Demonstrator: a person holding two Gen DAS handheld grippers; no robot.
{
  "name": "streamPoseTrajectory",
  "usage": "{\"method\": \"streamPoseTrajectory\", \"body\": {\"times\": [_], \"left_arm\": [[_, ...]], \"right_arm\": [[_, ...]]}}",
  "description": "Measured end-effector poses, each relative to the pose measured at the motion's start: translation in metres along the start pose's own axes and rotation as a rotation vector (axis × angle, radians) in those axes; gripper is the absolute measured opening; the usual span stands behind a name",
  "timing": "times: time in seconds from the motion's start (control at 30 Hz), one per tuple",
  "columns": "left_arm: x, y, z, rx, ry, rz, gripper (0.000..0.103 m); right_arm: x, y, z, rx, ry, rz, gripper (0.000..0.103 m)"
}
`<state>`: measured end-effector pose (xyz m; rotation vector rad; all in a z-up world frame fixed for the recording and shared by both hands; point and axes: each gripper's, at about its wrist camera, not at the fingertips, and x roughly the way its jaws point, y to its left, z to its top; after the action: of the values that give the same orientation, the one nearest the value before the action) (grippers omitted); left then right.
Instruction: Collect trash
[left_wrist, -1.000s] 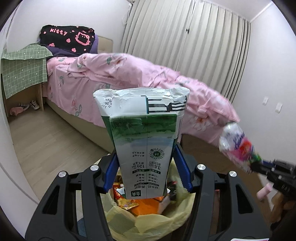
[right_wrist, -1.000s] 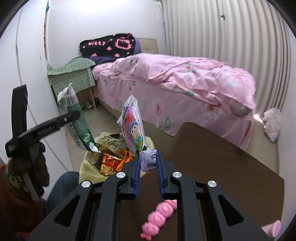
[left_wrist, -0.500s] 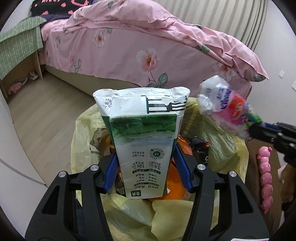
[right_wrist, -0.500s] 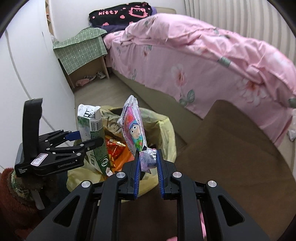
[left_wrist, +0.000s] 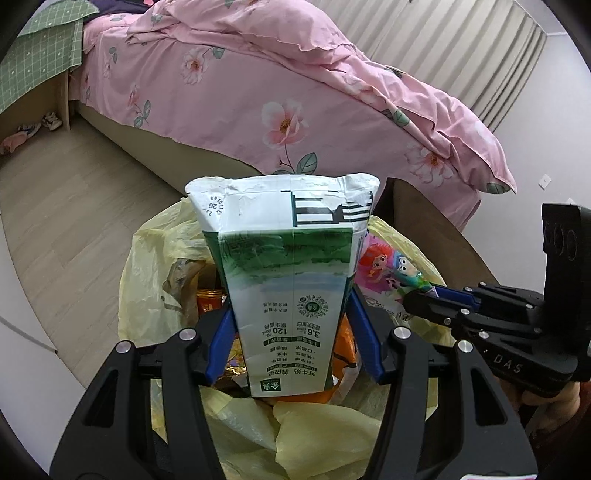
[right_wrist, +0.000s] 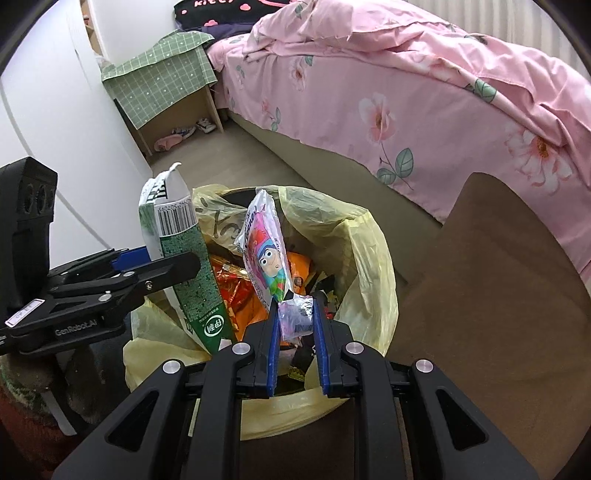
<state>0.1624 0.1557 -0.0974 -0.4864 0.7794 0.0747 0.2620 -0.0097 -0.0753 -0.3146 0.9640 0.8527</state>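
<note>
The bin bag (right_wrist: 373, 258) mouth is crowded: the milk carton (right_wrist: 184, 266) and snack wrapper (right_wrist: 267, 254) hang over packed wrappers (right_wrist: 236, 291). The bed (right_wrist: 424, 110) stands just beyond.

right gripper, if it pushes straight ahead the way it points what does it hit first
Probably the orange snack wrappers piled inside the yellow-lined trash bin; the right gripper, clamping the cartoon wrapper, points down into it. Depth is unclear.

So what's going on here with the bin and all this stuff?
Someone is collecting trash, a hand-held gripper in each hand. The left hand-held gripper is shut on a green and white milk carton, the right hand-held gripper on a cartoon snack wrapper. Both are held over the yellow-lined trash bin, neither dropped yet.
</note>
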Motion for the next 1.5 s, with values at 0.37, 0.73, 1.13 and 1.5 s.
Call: {"method": "streamPoseTrajectory", "body": {"times": [0.37, 0.73, 1.13, 1.5], "left_arm": [[-0.020, 0.009, 0.013, -0.090, -0.013, -0.047, 0.077], [-0.069, -0.026, 0.000, 0.058, -0.117, 0.076, 0.087], [-0.147, -0.099, -0.072, 0.291, -0.186, 0.102, 0.087], [-0.192, -0.124, -0.115, 0.359, -0.162, 0.166, 0.087]], "right_arm": [[-0.005, 0.000, -0.006, 0.037, -0.023, -0.042, 0.041], [-0.079, 0.000, -0.039, 0.100, -0.200, -0.031, 0.048], [-0.191, 0.042, -0.142, 0.171, -0.346, -0.197, 0.048], [-0.236, 0.082, -0.195, 0.240, -0.394, -0.282, 0.048]]}}
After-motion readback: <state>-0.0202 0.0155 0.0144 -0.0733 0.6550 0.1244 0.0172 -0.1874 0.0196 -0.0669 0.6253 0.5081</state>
